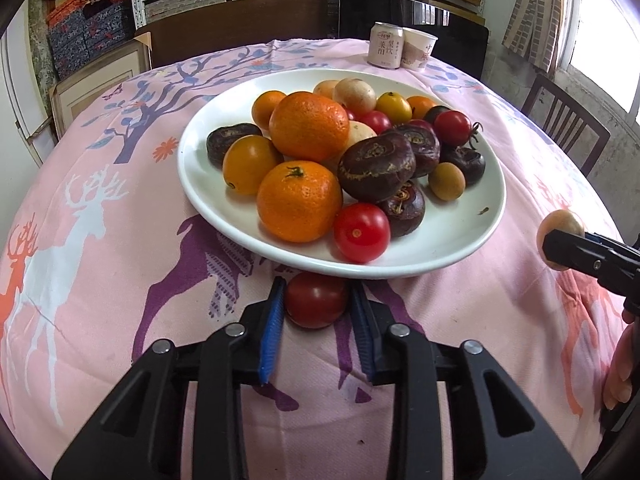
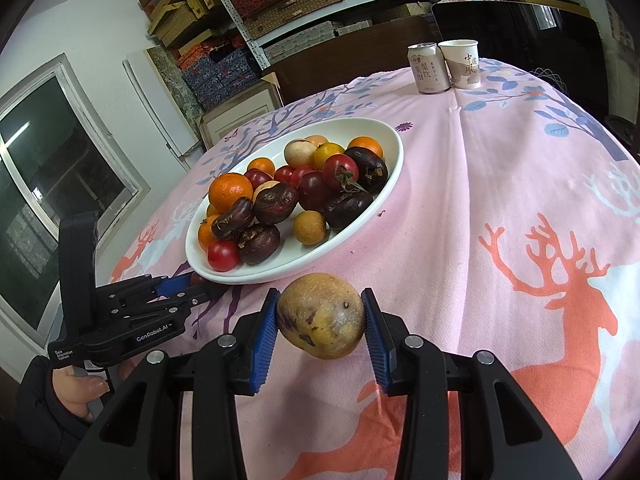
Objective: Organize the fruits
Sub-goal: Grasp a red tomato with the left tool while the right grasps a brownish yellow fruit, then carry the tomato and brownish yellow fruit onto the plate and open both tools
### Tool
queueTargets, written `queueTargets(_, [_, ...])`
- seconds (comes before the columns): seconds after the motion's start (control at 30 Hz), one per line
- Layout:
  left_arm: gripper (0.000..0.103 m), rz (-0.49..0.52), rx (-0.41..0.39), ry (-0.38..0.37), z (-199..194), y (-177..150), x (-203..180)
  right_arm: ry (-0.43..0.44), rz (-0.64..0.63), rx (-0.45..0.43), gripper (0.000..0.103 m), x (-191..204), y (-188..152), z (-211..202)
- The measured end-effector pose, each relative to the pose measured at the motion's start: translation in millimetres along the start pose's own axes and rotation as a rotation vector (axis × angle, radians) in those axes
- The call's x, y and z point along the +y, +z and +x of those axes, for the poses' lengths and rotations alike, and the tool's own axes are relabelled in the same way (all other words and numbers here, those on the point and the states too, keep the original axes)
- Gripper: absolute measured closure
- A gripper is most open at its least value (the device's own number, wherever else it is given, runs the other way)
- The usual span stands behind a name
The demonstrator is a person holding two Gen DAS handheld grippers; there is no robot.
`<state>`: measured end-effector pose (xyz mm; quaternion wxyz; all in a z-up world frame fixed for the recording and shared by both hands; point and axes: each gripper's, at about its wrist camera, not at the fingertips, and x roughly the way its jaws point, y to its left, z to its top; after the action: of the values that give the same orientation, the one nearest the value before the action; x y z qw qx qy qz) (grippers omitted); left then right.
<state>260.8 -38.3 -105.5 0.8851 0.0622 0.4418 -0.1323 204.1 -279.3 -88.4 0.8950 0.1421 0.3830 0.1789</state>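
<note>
Tomato (image 1: 316, 300) in left gripper (image 1: 318, 298) (pinched)

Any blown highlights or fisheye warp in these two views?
Left wrist: window at top right is blown out, and the table edge bows strongly. Right wrist: no blown area, softer light, shelves curve, and the plate stays sharp.

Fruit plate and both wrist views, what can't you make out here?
- Left wrist view: the plate rim hides the top of the dark red tomato.
- Right wrist view: that tomato is nearly all hidden behind the left gripper fingers.
- Both views: lower fruits in the pile are covered.
</note>
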Motion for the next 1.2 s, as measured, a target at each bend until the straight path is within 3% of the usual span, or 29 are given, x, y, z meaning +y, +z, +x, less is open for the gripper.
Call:
queueTargets(0.6, [0.073, 0.007, -0.027, -0.004, -12.1, -2.6, -2.2, -0.002, 0.006, 0.001, 0.062, -1.3, -1.6, 0.2])
queueTargets(1.2, [0.073, 0.018, -0.125, -0.045, -65.4, -19.1, -11.4, -0.02, -0.016, -0.003, 0.062, 3.6, -9.5, -9.8])
